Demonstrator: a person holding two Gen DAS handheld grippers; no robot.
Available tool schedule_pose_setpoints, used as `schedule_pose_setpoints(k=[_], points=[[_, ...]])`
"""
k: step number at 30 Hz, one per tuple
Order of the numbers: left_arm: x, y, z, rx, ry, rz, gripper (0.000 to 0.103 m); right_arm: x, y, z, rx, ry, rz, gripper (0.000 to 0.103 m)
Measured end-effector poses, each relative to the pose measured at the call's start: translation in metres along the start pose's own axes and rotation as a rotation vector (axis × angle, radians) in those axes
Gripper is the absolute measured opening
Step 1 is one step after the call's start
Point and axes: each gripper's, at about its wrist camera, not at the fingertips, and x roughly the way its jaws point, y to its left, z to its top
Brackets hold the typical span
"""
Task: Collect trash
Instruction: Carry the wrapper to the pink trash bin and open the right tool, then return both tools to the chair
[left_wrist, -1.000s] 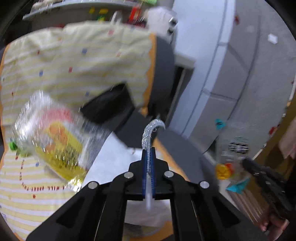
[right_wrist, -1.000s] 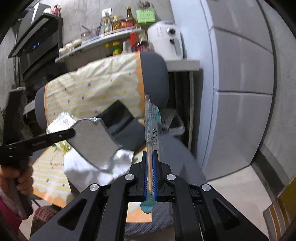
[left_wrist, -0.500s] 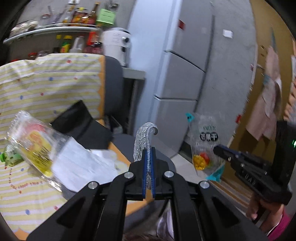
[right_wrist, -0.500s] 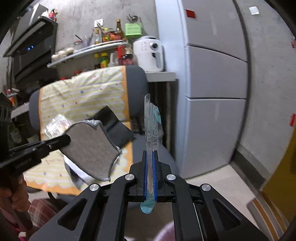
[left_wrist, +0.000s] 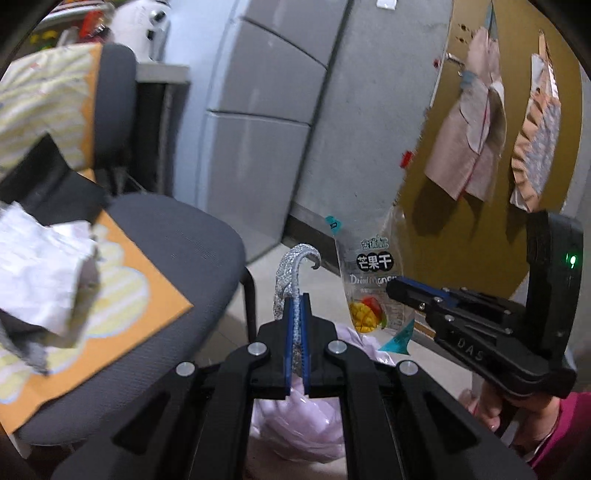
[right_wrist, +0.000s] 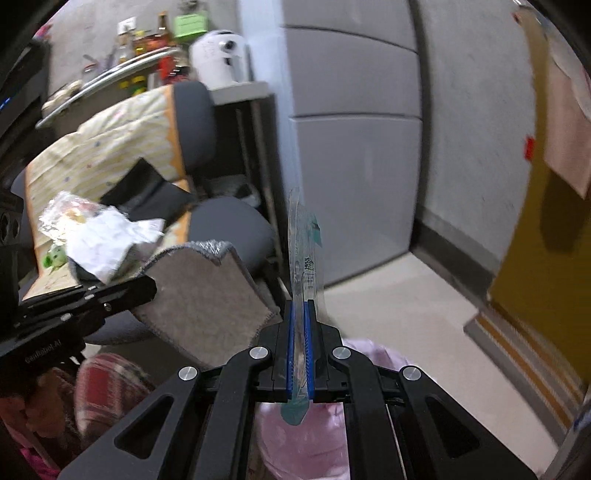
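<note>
Pink bin bag (right_wrist: 314, 435) at bottom centre waits below both grippers: left gripper (left_wrist: 295, 317) pinches grey felt scrap (left_wrist: 291, 273), right gripper (right_wrist: 299, 332) pinches mango packet (right_wrist: 304, 251) (more trash upper left on chair (right_wrist: 229, 229)), so next: lower & release into bag.

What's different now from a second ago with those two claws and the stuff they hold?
Both claws swung away from the chair toward the pink trash bag below. The left claw keeps its grey felt piece, the right claw its dried mango packet. The crumpled paper stays on the seat.
</note>
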Motion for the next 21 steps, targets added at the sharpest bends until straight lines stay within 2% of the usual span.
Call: schedule_pose_setpoints(k=[5,10,15,21], points=[[0.029,-0.013,-0.008,0.028,0.089,-0.038,0.002,0.011,-0.027,-0.024,0.082,0.033,-0.034,0.01],[0.052,-0.025,-0.017,0.07,0.158,-0.066,0.002,0.019,-0.047,-0.035,0.144,0.055,-0.055,0.012],[0.073,-0.03,-0.023,0.079,0.22,-0.074,0.002,0.021,-0.061,-0.04,0.176,0.058,-0.076,0.031],[0.083,-0.031,-0.028,0.084,0.261,-0.077,0.002,0.014,-0.07,-0.035,0.199,0.019,-0.087,0.031]])
